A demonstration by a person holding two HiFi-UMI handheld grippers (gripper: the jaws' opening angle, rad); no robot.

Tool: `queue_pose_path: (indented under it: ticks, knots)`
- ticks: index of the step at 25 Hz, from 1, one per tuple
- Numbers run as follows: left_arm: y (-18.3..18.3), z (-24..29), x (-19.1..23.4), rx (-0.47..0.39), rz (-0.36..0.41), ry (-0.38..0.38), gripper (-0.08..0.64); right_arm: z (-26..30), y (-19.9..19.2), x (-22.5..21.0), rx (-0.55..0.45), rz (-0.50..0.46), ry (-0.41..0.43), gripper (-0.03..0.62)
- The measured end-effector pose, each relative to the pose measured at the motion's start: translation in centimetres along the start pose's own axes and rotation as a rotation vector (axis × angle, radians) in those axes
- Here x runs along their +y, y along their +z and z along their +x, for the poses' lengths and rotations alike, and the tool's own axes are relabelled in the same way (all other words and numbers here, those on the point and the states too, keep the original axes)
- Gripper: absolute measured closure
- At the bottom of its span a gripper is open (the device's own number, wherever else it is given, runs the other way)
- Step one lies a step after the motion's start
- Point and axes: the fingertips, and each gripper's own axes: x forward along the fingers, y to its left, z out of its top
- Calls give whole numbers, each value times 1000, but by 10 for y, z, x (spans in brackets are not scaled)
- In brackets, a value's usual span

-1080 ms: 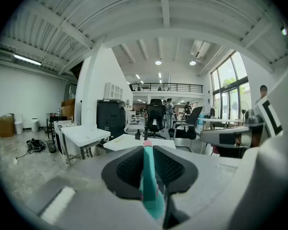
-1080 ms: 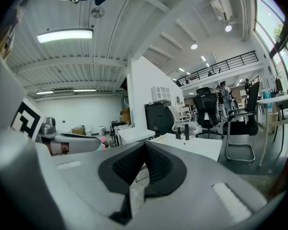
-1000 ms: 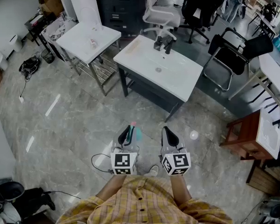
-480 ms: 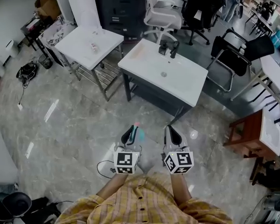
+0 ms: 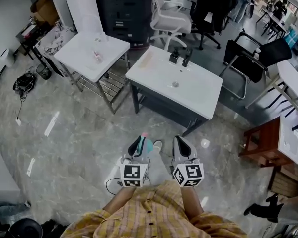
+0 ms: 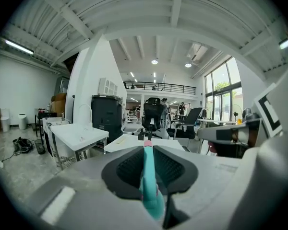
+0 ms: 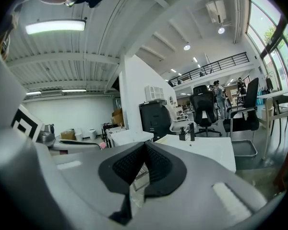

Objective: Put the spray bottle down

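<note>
Spray bottle (image 6: pixel 149 186): one, teal with a pink tip, clamped between my left gripper (image 6: pixel 148 150) pads and held over the floor (image 5: pixel 79 133), short of the tables. My right gripper (image 7: pixel 144 146): jaws closed tip to tip, nothing in them. Two grippers side by side, both aimed forward. Two white tables ahead: sink table (image 5: pixel 198 90) nearer, with two black fittings (image 5: pixel 174 57) at its far edge; plain table (image 5: pixel 84 58) to its left.
</note>
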Motion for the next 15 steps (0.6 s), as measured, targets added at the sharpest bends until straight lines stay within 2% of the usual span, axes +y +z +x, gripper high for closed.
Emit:
queue_pose_path:
  ticks: [7, 15]
  knots:
    - [15, 53, 29, -11, 56, -12, 494, 67, 8, -13, -21, 22, 14, 592]
    - [49, 135, 60, -2, 42, -34, 494, 146, 34, -40, -15, 35, 11, 592]
